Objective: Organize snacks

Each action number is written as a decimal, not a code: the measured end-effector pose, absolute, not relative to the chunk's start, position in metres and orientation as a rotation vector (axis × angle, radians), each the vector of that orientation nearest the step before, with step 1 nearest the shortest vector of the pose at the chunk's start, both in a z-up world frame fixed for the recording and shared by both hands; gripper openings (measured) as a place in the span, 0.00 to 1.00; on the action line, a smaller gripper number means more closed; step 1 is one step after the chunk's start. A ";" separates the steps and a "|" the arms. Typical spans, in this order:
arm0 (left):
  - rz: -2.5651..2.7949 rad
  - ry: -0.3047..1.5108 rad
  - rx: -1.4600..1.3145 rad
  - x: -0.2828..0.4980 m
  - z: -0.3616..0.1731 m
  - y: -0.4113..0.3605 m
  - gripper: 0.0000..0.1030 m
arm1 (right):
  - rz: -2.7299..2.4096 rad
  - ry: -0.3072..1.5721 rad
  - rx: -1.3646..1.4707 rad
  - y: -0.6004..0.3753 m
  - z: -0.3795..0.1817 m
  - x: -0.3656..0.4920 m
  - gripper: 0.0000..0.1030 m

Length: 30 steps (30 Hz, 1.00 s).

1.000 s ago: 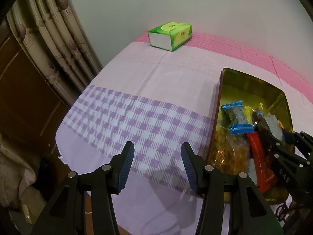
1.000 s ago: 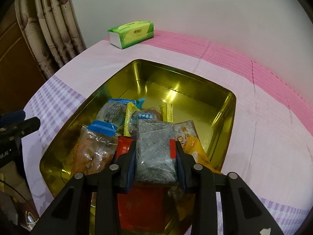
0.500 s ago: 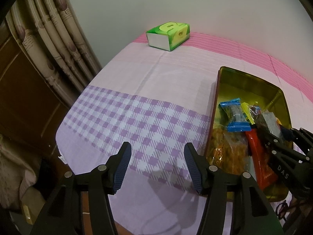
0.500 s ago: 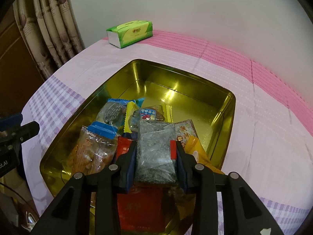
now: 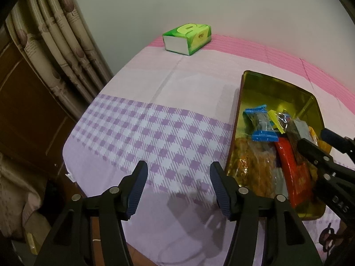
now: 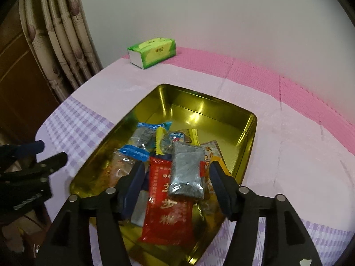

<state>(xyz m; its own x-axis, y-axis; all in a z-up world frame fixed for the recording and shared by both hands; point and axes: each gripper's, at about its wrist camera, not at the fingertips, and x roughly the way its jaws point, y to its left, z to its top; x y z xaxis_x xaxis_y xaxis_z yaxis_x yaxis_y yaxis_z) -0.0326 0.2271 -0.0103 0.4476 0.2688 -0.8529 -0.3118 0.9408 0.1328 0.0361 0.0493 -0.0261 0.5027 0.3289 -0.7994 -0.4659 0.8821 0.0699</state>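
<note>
Curtain (image 5: 55,51) is hanging at the far left beside the desk (image 5: 177,93), which is wearing a lilac cloth with a purple check band and a pink strip along the wall. A green tissue box (image 5: 187,37) is sitting at the back edge, well apart from the work, probably just parked out of the way. The left hand-held gripper (image 5: 177,184) is hovering over the check band just beside the tin's left wall, its blue-padded jaws spread wide with nothing between them, so it is released and, I judge, waiting its turn, not helping. Moving right, the gold tin (image 6: 248,133) is lying open on the cloth; its far half is showing bare metal while the snacks are crowding the near half, which suggests the pile is being built up from the person's side. In that pile: a blue-ended packet (image 6: 153,133) toward the back left, a clear bag of orange snacks (image 5: 255,170) along the left wall, a long red packet (image 6: 164,199) running toward the near rim, and a grey packet (image 6: 187,170) lying on top of the red one. The right hand-held gripper (image 6: 175,185) is hanging over the near end of the tin with its jaws apart, clear of the grey packet on both sides, so it is released too. Judging from that, the grey packet is resting in the tin under its own weight.
</note>
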 end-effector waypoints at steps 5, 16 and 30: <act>0.353 1.048 -0.040 -0.039 -0.010 0.222 0.59 | 0.486 0.923 -0.136 0.042 -0.015 0.020 0.74; 0.346 1.055 -0.014 -0.052 -0.013 0.211 0.59 | 0.441 0.963 -0.084 0.020 -0.021 -0.005 0.90; 0.308 1.052 0.028 -0.055 -0.014 0.194 0.59 | 0.393 0.980 -0.069 0.005 -0.026 -0.018 0.95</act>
